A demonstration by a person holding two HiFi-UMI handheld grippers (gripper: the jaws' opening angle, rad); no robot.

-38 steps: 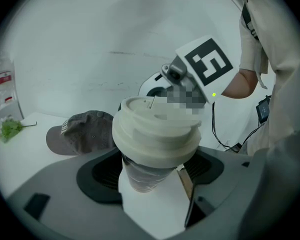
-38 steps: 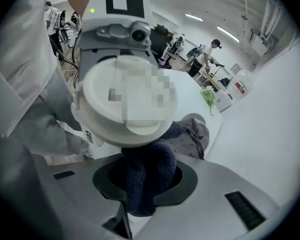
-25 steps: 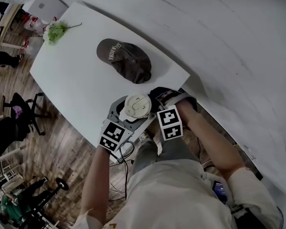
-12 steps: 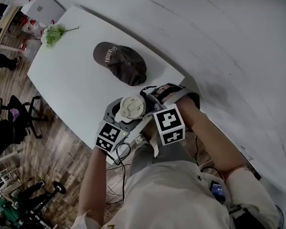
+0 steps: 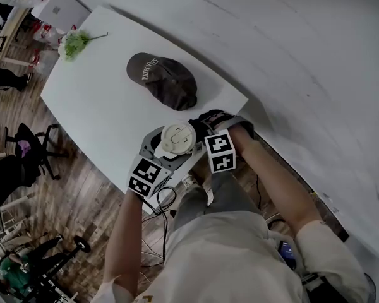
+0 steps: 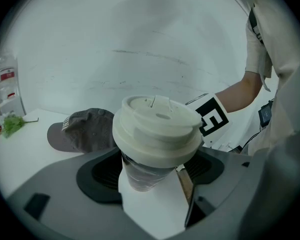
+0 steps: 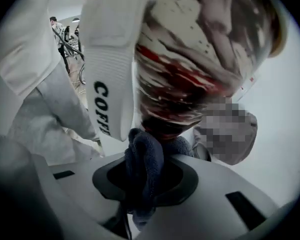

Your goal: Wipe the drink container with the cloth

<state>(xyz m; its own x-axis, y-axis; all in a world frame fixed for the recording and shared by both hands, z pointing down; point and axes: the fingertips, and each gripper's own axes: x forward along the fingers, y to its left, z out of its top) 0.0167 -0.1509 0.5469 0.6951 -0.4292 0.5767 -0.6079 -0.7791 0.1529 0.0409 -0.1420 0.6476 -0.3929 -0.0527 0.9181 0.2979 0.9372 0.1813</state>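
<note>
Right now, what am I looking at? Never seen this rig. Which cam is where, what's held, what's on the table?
There is no robot here. A person holds a two-jaw gripper in each hand, and the marker cubes are part of those grippers. The head view looks down from the person's head. The other two views come from a camera riding on each gripper, looking along its jaws. The left gripper is shut on a lidded drink cup. The right gripper is shut on a dark cloth, which is pressed against the cup's lower part. On the white table lie a dark cap and a green sprig.
</note>
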